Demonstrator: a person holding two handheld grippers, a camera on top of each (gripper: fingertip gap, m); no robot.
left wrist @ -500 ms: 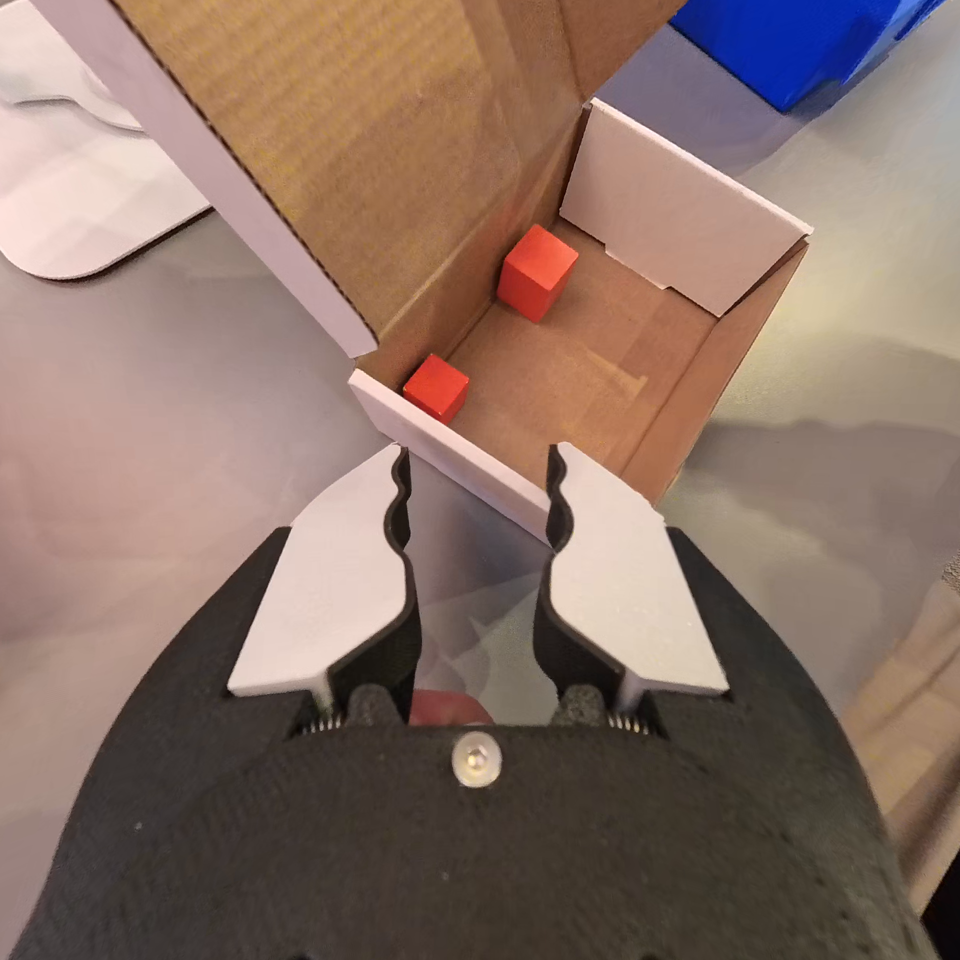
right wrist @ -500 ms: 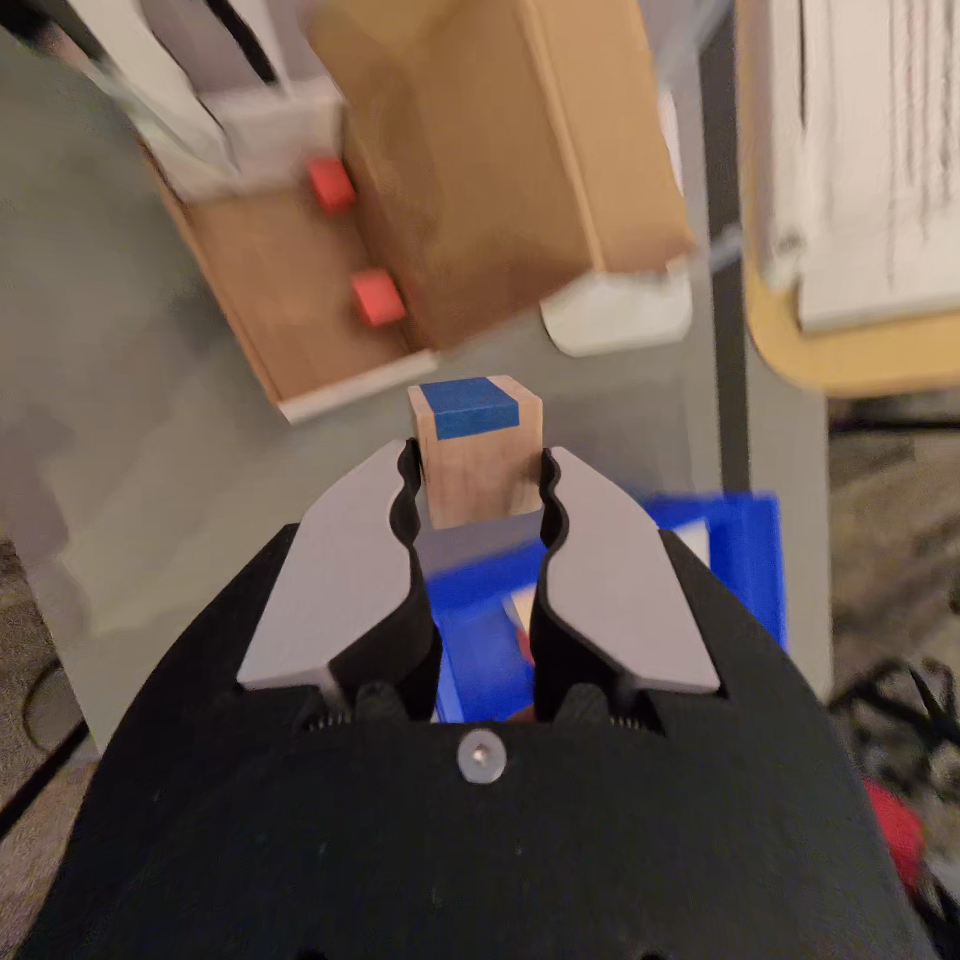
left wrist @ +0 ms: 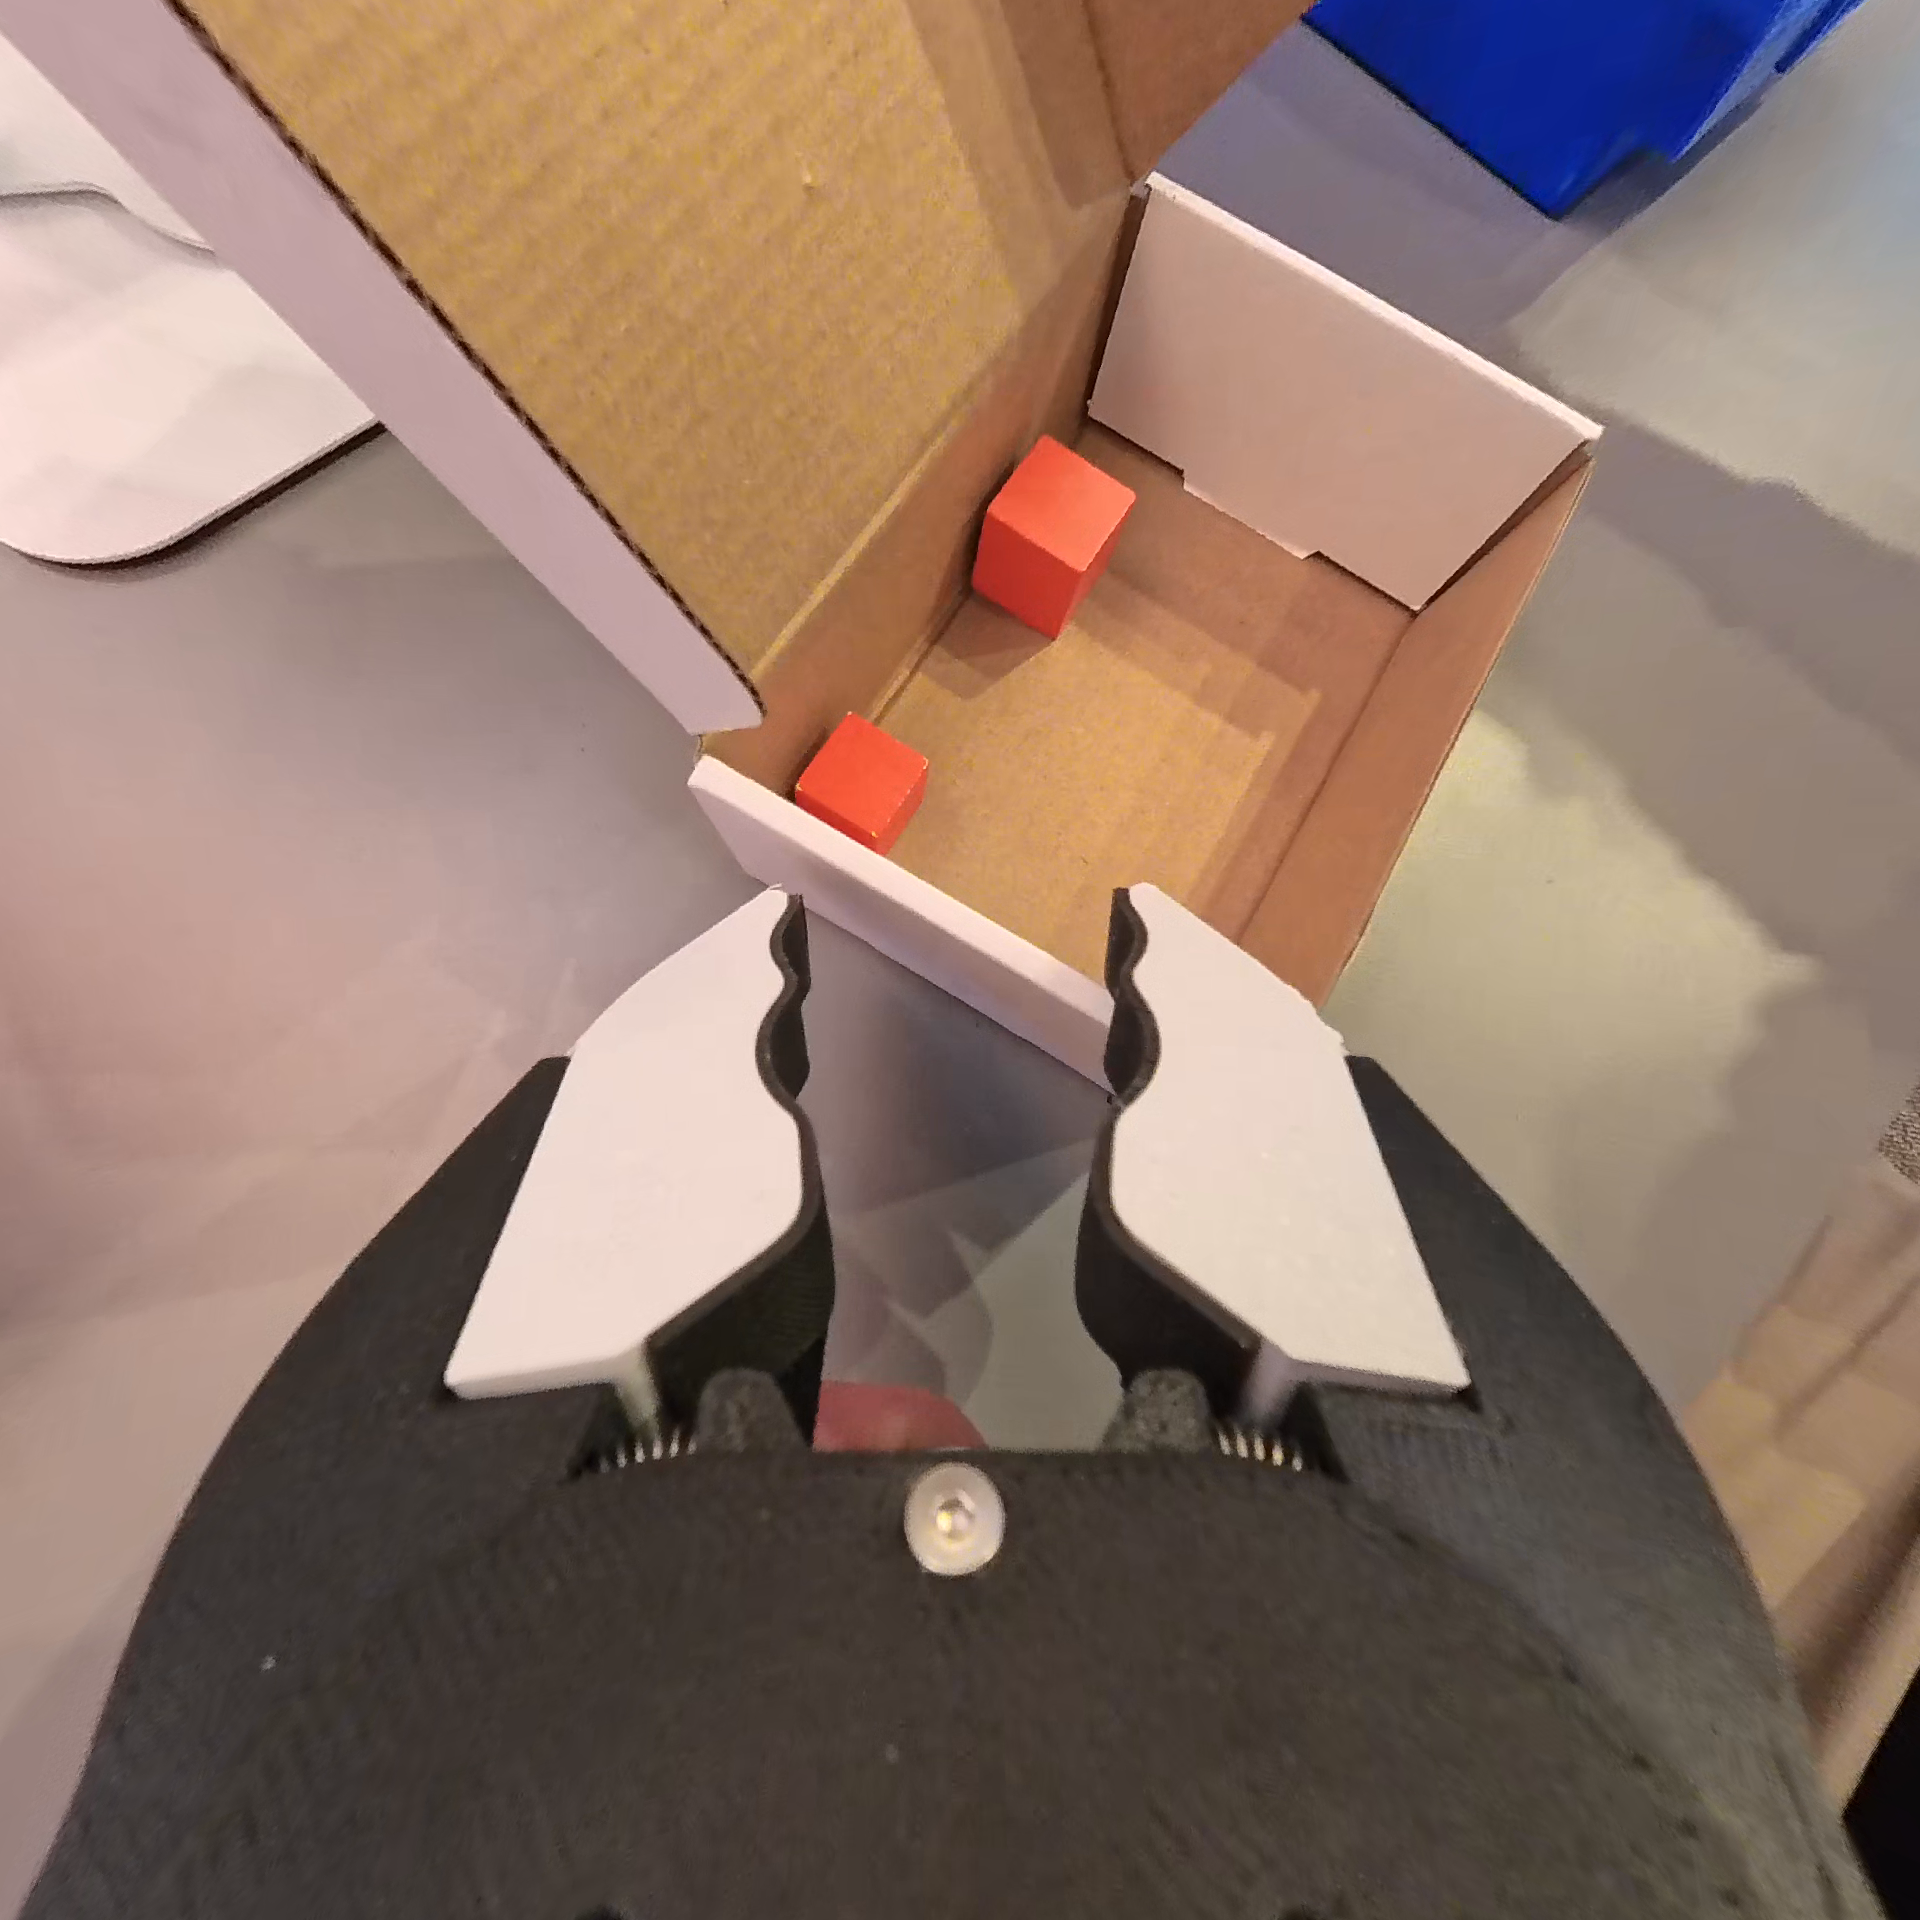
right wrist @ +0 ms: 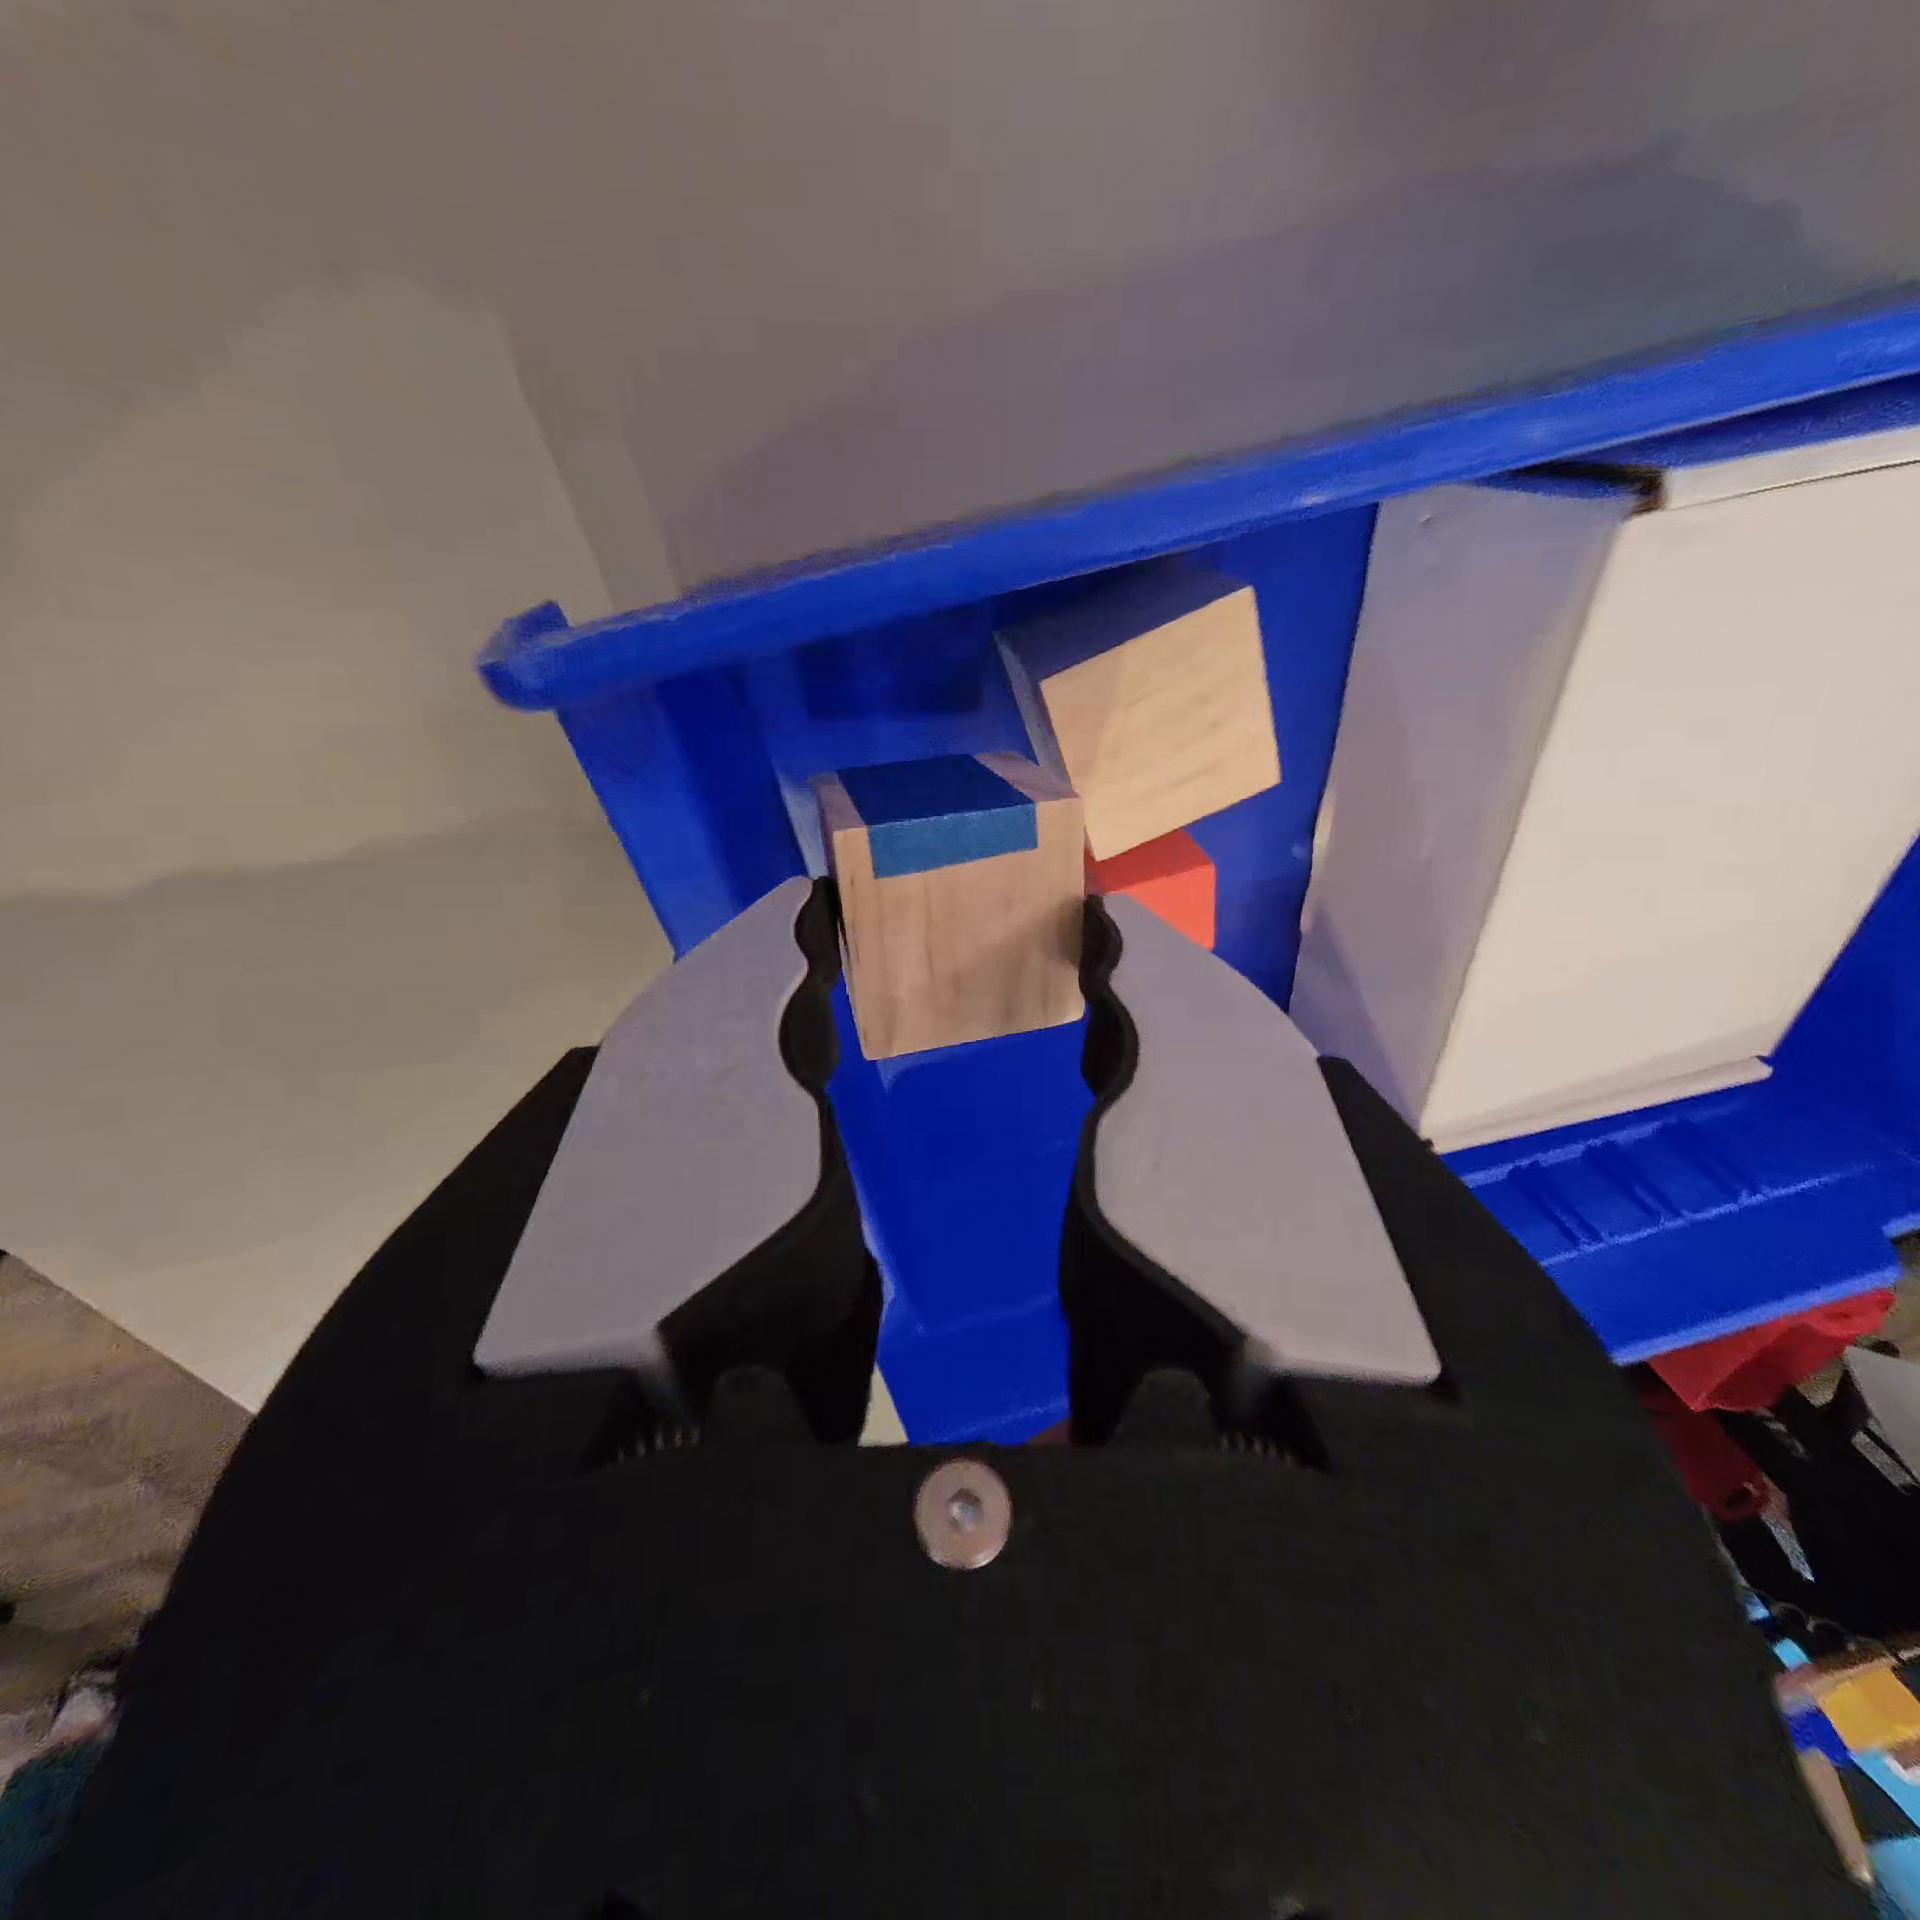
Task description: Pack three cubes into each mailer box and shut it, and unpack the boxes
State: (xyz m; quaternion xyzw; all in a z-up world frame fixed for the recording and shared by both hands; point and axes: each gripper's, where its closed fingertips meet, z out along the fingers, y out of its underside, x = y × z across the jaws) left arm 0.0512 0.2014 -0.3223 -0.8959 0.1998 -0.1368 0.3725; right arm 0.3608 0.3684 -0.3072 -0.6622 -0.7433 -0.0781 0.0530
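The open mailer box (left wrist: pixel 1340 416) stands on the grey table with its brown lid (left wrist: pixel 675 312) raised. Two red cubes (left wrist: pixel 1055 545) (left wrist: pixel 862 779) lie inside along the lid-side wall. My left gripper (left wrist: pixel 956 914) is open and empty, its fingertips just above the box's near white wall. My right gripper (right wrist: pixel 956 904) is shut on a wooden cube with a blue top (right wrist: pixel 956 935) and holds it over the left end of the blue bin (right wrist: pixel 1039 540). A plain wooden cube (right wrist: pixel 1164 717) and a red cube (right wrist: pixel 1164 883) lie in the bin.
A shut white box (right wrist: pixel 1662 779) fills the bin's right part. The blue bin (left wrist: pixel 1558 83) also shows at the top right of the left wrist view. A flat white object (left wrist: pixel 135 416) lies left of the mailer box. The table edge runs at the right, with clutter below. Some 35 cm of space lies between my two pairs of fingers.
My right gripper, still holding the blue-topped cube, has swung away from the mailer box and down over the blue bin. My left gripper has barely moved.
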